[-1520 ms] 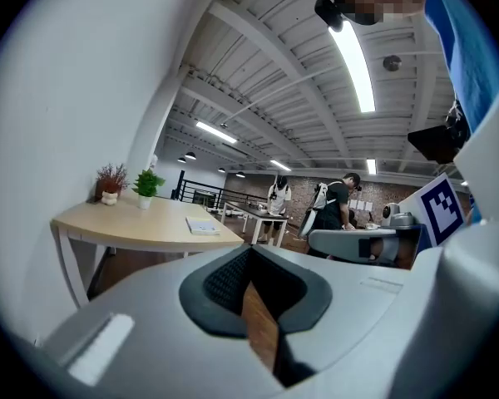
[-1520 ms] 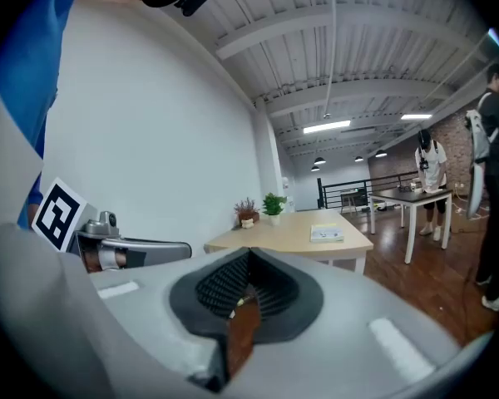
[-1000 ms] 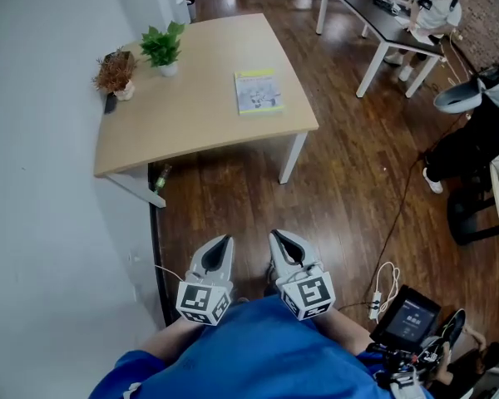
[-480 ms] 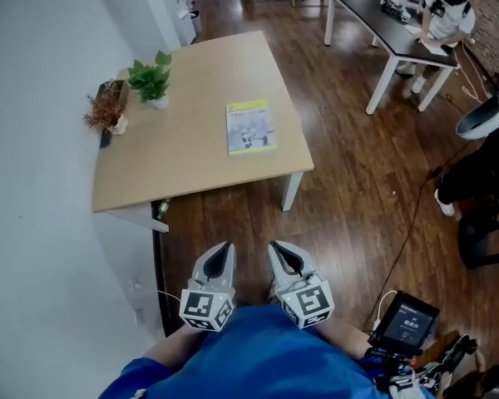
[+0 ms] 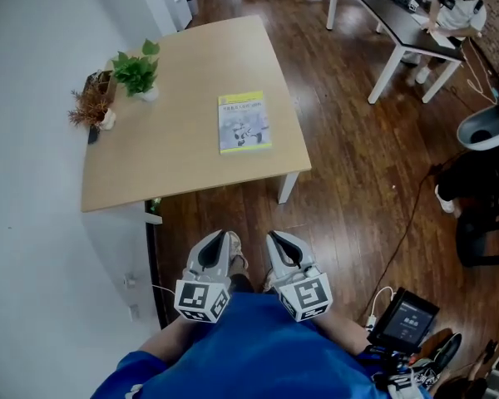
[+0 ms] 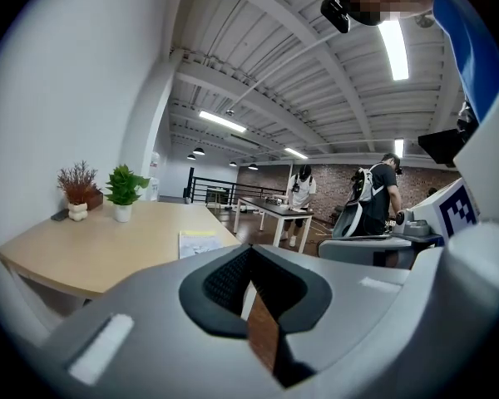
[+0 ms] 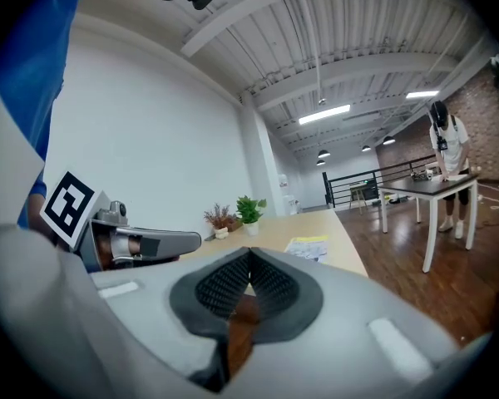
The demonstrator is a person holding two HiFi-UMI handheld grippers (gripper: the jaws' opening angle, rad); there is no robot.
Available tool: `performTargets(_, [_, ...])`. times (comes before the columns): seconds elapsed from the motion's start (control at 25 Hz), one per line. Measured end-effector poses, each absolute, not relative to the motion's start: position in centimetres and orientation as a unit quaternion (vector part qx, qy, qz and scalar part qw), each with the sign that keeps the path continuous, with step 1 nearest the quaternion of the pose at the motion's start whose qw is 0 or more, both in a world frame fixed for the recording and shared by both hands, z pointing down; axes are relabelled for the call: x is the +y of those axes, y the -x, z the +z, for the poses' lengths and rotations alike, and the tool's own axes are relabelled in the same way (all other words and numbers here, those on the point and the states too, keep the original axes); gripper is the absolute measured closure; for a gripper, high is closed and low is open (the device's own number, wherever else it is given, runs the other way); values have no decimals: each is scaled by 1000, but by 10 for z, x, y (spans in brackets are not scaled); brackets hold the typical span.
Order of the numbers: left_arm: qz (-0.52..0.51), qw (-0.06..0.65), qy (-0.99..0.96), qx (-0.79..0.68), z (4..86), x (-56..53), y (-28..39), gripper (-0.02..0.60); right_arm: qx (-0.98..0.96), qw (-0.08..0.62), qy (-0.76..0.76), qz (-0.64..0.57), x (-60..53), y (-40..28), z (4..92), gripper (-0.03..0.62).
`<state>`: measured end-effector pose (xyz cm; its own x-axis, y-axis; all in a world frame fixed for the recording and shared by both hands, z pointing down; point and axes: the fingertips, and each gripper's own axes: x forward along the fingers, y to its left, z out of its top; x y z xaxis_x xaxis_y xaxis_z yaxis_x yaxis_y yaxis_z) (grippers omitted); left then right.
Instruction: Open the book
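Black ribbed pads (image 6: 224, 279) of the left gripper (image 5: 219, 241) are pressed together at their tips, and nothing is between them; through the small gap lower down I see only the wooden floor. The right gripper (image 5: 279, 239) is the same: its pads (image 7: 220, 288) meet at the tip and hold nothing. Both grippers stay low and close to the body, side by side, over the floor and well apart from the table (image 5: 166, 152).

What has changed in the last second is the distance, not the grippers. In the head view the table has moved down and nearer, so the person is walking toward it.

The book (image 5: 244, 122) lies flat and closed on the table, beside the right edge and closer to the near right corner than to the far one. The green plant (image 5: 135, 71) and the dried plant (image 5: 91, 106) stand at the far left corner, well away from the book.

I judge that the task itself has not started; this is only the approach. The book is not yet in reach, and the fingers must first spread before they can take the cover.
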<state>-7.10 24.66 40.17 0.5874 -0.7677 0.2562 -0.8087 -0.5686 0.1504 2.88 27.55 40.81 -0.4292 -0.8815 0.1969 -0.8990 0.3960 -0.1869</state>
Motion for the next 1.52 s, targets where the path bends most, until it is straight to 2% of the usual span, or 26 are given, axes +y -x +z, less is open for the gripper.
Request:
performTargets(0.4, [66,144,-893,-421,420,140,74,574,-811,71,-565,137,176,-33,427,592])
performTargets(0.8, [66,149,-916,-365,422,18,101,575,-780,92,-604,136,55,-8,427,592])
performTargets(1.16, [88,157,-925,-335,435,-32,110,575,-751,95,-635,153,10,-10,437,592])
performTargets(1.52, [111,168,-920,-336,450,-62,86,575,-734,103,-646,185,-19,-42,462,592])
